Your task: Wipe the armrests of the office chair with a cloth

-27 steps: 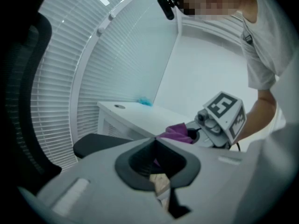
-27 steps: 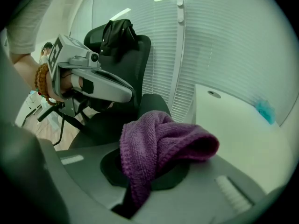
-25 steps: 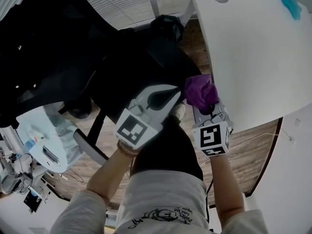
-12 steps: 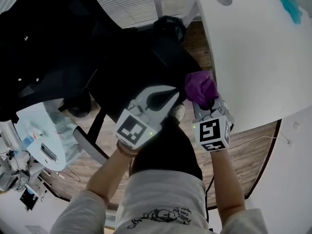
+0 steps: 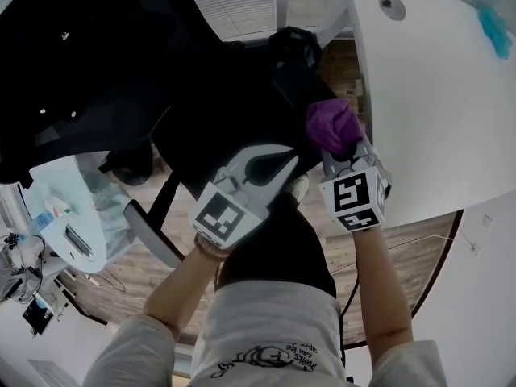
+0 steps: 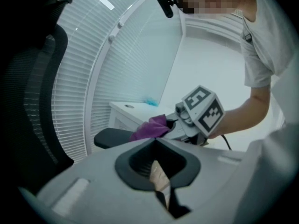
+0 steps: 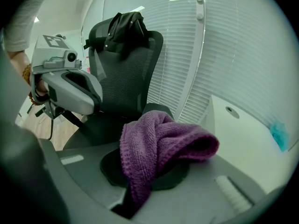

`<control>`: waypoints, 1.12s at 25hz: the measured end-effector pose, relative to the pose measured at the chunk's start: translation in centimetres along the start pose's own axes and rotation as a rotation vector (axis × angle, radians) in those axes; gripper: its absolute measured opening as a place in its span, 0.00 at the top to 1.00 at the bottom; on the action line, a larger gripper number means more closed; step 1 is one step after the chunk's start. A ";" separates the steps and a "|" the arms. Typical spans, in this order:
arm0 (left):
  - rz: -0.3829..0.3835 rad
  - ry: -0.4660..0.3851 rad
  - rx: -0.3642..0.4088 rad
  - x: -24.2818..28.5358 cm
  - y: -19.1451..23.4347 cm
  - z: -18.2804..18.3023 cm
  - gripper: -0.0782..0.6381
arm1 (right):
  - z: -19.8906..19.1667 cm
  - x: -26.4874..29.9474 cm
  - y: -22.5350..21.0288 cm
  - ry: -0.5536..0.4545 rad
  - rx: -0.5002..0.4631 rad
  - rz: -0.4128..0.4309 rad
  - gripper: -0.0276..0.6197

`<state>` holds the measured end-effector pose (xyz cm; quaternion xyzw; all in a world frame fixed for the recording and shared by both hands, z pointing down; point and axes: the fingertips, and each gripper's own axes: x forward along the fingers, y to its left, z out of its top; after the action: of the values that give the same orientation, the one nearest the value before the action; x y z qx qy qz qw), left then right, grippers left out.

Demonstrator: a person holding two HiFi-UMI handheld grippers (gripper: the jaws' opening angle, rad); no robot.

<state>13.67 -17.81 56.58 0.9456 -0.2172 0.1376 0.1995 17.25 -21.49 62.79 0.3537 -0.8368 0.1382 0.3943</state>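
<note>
A black office chair (image 5: 121, 79) stands in front of me, a dark garment draped over its backrest (image 7: 124, 73). My right gripper (image 5: 340, 153) is shut on a bunched purple cloth (image 5: 332, 127), which rests on the near end of the chair's black armrest (image 6: 112, 136) beside the white desk. The cloth (image 7: 159, 148) hangs out over the jaws in the right gripper view. My left gripper (image 5: 270, 164) hovers just left of it over the seat, shut, with nothing between its jaws.
A white round-edged desk (image 5: 435, 95) with a cable hole (image 5: 393, 6) lies close on the right, a teal object (image 5: 493, 31) at its far edge. Window blinds (image 7: 219, 55) stand behind the chair. A white cart (image 5: 68, 224) sits on the wooden floor at left.
My right gripper has carried the purple cloth a little further forward along the armrest. The left gripper has hardly moved.
</note>
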 end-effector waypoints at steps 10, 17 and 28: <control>0.015 -0.004 -0.011 -1.4 0.6 -0.5 0.89 | 4.7 4.8 -0.9 -0.031 -0.044 0.036 0.91; 0.017 -0.009 -0.014 -2.1 0.8 -0.4 0.89 | 7.6 7.7 -1.4 -0.026 -0.067 0.053 0.91; 0.009 -0.003 -0.005 -2.1 0.2 -0.3 0.89 | 8.3 8.5 -1.6 -0.019 -0.071 0.054 0.91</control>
<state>11.72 -17.06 56.18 0.9443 -0.2221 0.1365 0.2009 10.05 -30.95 63.76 0.3180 -0.8543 0.1157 0.3946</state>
